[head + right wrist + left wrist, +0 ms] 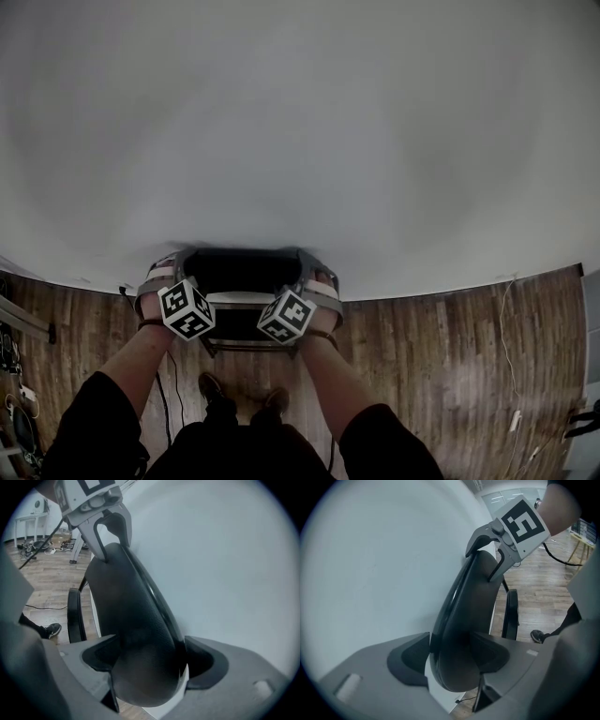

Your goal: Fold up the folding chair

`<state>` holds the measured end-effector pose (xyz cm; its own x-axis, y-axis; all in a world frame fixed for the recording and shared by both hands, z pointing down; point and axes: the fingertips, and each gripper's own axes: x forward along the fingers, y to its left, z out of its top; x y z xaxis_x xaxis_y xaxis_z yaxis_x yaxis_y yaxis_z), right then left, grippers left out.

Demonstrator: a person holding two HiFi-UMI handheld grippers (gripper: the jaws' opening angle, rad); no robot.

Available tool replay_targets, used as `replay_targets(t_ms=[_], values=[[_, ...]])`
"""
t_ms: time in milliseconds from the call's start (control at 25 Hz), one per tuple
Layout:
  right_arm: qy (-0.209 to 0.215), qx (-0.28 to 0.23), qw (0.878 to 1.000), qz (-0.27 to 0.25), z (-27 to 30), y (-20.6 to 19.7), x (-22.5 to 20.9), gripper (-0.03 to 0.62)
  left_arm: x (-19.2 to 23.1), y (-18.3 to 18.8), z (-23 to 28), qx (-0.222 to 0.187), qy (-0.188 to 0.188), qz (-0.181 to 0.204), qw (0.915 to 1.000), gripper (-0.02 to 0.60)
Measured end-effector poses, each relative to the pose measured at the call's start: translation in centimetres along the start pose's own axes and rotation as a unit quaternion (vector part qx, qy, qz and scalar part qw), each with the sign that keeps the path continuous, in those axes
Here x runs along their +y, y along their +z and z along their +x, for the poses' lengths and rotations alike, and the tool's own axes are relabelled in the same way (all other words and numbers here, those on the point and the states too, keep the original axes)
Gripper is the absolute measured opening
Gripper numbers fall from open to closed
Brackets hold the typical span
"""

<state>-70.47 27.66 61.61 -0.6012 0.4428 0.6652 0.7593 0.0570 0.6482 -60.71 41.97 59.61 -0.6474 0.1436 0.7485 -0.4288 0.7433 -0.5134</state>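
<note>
A black folding chair stands against a white wall, just ahead of the person's feet. Its padded backrest runs between both pairs of jaws. My left gripper is shut on one end of the backrest's top edge, with the pads against the padding. At the other end my right gripper straddles the backrest with its jaws wide, and a sliver of white shows beside one pad. In the head view the left gripper and right gripper sit at the chair's two upper corners. The seat is mostly hidden.
The white wall fills everything beyond the chair. Brown wooden floor spreads to both sides, with cables on the right and gear at the left edge. The person's shoes stand just behind the chair. A table stands far off.
</note>
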Motion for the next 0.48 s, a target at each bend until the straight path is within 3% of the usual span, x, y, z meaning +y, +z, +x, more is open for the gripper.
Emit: replay_targets(t_ms=[480], values=[[-0.031, 0.014, 0.999, 0.004, 0.18, 0.25, -1.06, 0.420, 0.85, 0.29, 0.41, -0.005, 0.010, -0.011, 0.9999, 0.258]])
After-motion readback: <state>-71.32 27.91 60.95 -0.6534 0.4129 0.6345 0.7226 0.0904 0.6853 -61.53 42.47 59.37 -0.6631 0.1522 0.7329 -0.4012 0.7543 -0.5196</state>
